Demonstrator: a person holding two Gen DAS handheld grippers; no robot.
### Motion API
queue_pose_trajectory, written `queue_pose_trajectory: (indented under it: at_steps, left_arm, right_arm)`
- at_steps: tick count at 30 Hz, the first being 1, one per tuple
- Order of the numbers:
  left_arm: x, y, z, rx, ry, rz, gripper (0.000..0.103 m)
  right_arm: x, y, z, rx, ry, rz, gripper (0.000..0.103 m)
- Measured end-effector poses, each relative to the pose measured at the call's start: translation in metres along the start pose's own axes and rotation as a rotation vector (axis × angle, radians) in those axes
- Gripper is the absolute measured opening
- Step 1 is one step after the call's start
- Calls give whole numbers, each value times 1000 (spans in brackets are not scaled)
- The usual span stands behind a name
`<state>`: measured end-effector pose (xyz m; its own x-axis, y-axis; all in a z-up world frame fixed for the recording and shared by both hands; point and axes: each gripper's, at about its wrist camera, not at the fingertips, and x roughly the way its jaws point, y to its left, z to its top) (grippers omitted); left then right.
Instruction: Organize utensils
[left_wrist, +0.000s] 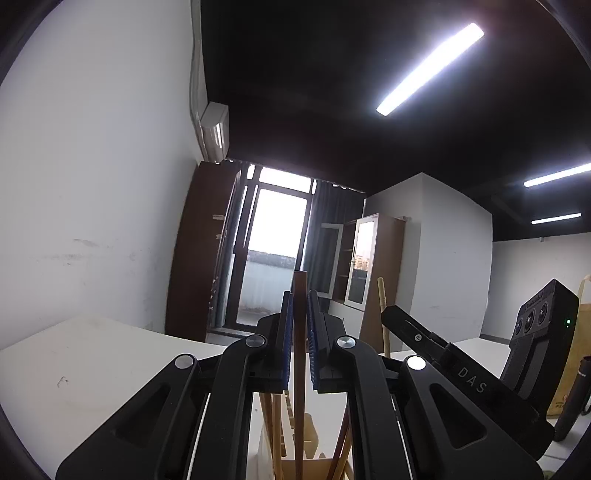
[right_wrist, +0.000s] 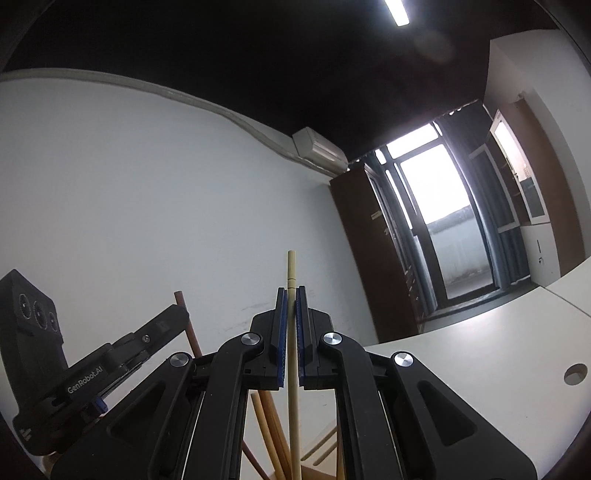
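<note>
A dark brown chopstick (left_wrist: 300, 314) is clamped upright between the blue pads of the left gripper (left_wrist: 300, 295). A pale bamboo chopstick (right_wrist: 291, 325) is clamped upright by the right gripper (right_wrist: 291, 291). Both sticks are held above a wooden holder (left_wrist: 306, 435) from which more chopsticks (right_wrist: 271, 432) protrude. The holder is set on a white table (left_wrist: 92, 369).
</note>
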<state>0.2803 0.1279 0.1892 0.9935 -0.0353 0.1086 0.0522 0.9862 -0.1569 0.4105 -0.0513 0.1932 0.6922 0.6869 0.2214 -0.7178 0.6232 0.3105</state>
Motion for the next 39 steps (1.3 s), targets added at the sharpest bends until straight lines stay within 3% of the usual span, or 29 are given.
queue_pose_trajectory:
  at_steps: [14, 39]
  left_arm:
    - [-3, -1, 2, 0, 1, 8, 7]
    - [0, -12, -11, 43, 65, -8, 7]
  right_arm:
    - [12, -4, -22, -10, -53, -54, 5]
    - [-11, -4, -34, -50, 54, -115, 5]
